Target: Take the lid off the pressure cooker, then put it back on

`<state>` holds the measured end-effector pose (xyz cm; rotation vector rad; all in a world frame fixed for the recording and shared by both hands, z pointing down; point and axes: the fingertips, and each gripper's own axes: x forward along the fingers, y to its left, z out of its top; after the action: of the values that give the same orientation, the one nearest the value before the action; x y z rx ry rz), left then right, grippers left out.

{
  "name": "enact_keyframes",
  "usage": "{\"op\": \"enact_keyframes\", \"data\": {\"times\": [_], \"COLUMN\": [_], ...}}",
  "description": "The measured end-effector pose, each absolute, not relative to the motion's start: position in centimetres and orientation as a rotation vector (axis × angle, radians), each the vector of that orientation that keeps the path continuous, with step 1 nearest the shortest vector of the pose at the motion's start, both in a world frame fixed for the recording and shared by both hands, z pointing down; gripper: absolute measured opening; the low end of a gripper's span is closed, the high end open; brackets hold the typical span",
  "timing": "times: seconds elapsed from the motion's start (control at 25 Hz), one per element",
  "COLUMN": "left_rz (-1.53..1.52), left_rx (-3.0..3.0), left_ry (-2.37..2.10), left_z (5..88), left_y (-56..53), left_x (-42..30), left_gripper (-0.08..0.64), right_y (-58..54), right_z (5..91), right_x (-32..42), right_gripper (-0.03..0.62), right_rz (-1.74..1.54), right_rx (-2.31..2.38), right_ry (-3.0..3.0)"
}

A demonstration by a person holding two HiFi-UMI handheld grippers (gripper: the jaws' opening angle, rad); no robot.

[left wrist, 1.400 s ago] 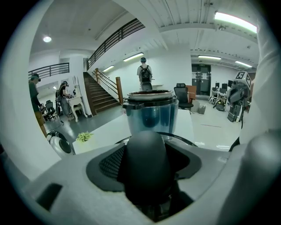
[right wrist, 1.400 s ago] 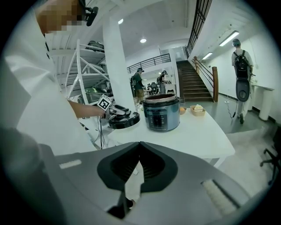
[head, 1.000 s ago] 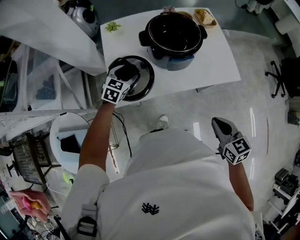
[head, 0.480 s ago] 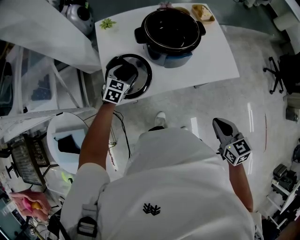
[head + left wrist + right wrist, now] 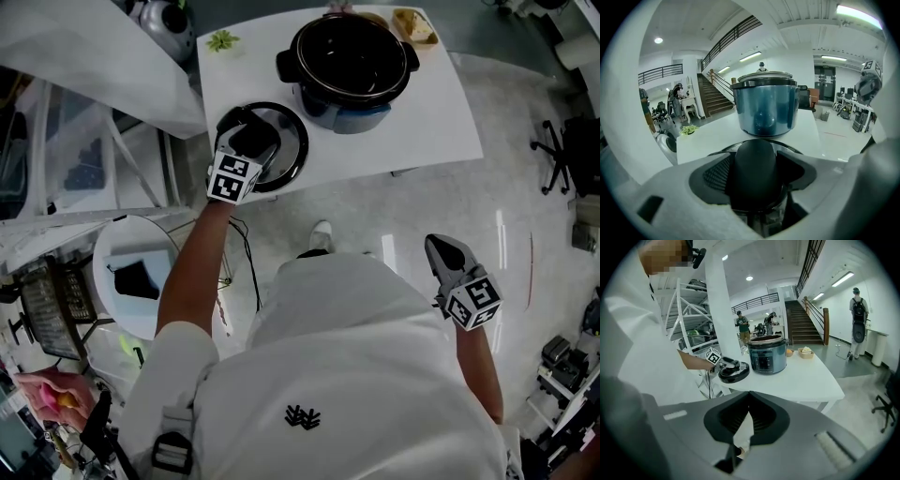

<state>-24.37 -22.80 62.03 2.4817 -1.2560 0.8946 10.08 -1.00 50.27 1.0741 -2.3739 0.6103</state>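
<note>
The black round lid [image 5: 292,155] lies flat on the white table [image 5: 427,122], left of the open pressure cooker pot [image 5: 349,66]. My left gripper [image 5: 251,141] reaches over the lid. Its jaws stand either side of the lid's black knob [image 5: 754,164] and are opening, so the pads no longer squeeze it. Straight ahead in the left gripper view stands the blue-steel cooker [image 5: 766,108]. My right gripper [image 5: 441,251] hangs over the floor beside my body, far from the table, shut and holding nothing. From the right gripper view I see the lid [image 5: 736,373] and cooker [image 5: 767,355] at a distance.
A small green plant [image 5: 223,40] and a tray of food [image 5: 412,26] sit at the table's far edge. White shelving [image 5: 56,178] and a round white stool [image 5: 131,281] stand left of me. An office chair [image 5: 562,150] stands on the floor at the right.
The lid and both grippers keep their places. Only the head view has shifted a little.
</note>
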Motion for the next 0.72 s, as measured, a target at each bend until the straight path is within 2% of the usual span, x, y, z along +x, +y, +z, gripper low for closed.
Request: {"op": "enact_keyframes", "data": {"times": [0.24,0.72], "left_rz": [0.873,0.845], "left_rx": [2.472,2.457], "left_ry": [-1.271,-1.282], "left_z": [61.5,60.6], "left_y": [-22.2,-20.5], "left_x": [-25.1,-26.8], "left_gripper": [0.341,0.345], "right_y": [-1.0,-1.2], "right_z": [50.4,50.4], "right_x": [9.9,9.1], "right_gripper": [0.014,0.014], "right_rz": [0.611,0.612], "right_rx": [1.062,1.035], "right_ry": [-2.378,-2.388]}}
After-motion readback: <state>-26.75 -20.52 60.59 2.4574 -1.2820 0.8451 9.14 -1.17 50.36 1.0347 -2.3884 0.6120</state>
